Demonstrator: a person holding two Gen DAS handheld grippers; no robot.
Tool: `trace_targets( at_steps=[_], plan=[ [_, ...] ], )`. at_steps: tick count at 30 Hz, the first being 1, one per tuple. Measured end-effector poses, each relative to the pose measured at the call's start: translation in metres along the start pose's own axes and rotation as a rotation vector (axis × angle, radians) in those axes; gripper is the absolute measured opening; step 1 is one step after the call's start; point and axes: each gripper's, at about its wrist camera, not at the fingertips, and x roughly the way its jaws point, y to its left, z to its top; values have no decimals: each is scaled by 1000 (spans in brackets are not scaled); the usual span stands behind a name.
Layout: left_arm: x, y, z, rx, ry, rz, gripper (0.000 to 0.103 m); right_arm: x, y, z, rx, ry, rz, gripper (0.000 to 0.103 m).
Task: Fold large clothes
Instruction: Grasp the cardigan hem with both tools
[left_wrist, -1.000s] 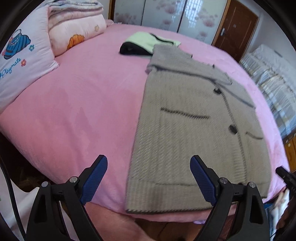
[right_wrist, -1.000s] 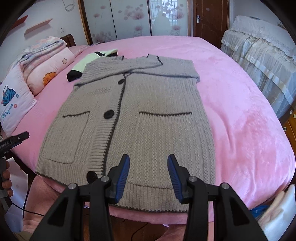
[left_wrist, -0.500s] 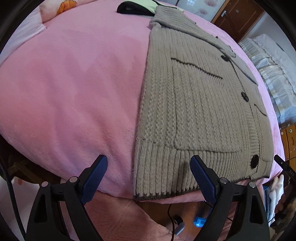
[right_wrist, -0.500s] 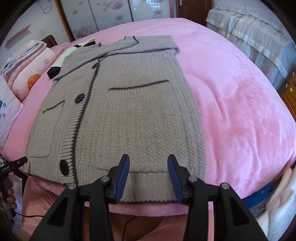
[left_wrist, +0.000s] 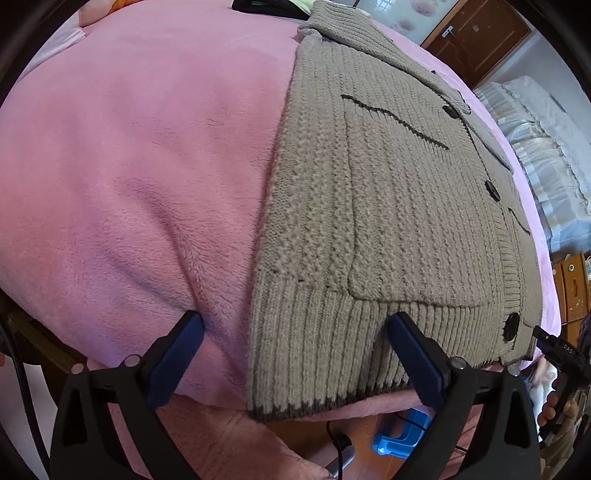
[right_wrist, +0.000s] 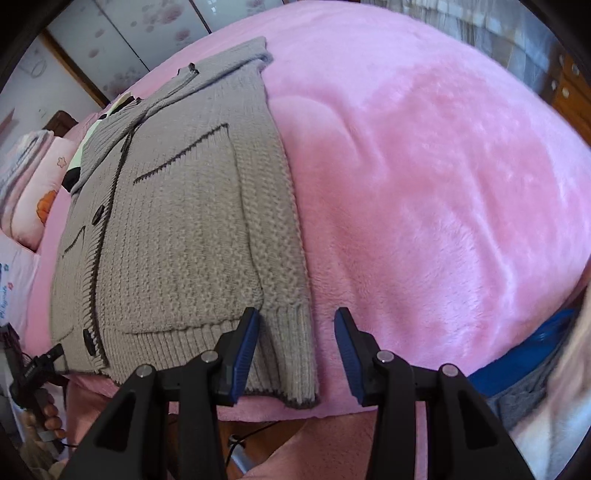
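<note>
A large grey knitted cardigan (left_wrist: 369, 206) with dark trim, pockets and dark buttons lies flat on a pink bed (left_wrist: 129, 166), its ribbed hem at the near edge. My left gripper (left_wrist: 295, 343) is open wide and straddles the hem's left corner, one finger on the pink blanket, the other over the rib. In the right wrist view the cardigan (right_wrist: 177, 221) fills the left half. My right gripper (right_wrist: 297, 332) is open around the hem's right corner, with nothing clamped.
Pillows and folded bedding (right_wrist: 33, 184) sit at the head of the bed. A green and black garment (left_wrist: 266, 3) lies beyond the collar. A wooden door (left_wrist: 484, 40) and a second, covered bed (left_wrist: 546, 140) stand at the right. A blue object (left_wrist: 402, 435) lies on the floor.
Both grippers have moved down and forward to the cardigan's hem corners at the bed edge. The right gripper's jaws have opened wider. The cardigan has not moved.
</note>
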Motion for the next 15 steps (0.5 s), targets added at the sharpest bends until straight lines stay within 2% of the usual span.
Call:
trace_targets(
  at_steps=[4,6,8,9,11,15],
  plan=[
    [1,-2,1,16,2,-1,102,4,-8,0,5,10,51,43],
    [-1,-5,1,24,-1,5,95,5,-9,-1,-12,26,99,45],
    [-6,-8,1,42,2,13,76,4,-8,-4,-47,40,125,45],
    [-6,-10,2,47,5,7,72,4,-5,-6,-75,49,136,45],
    [-9,-11,4,42,17,-15,55,6,-2,-9,-106,61,155,44],
    [-7,-8,5,18,33,-43,54,14,-2,-9,-106,70,166,44]
  ],
)
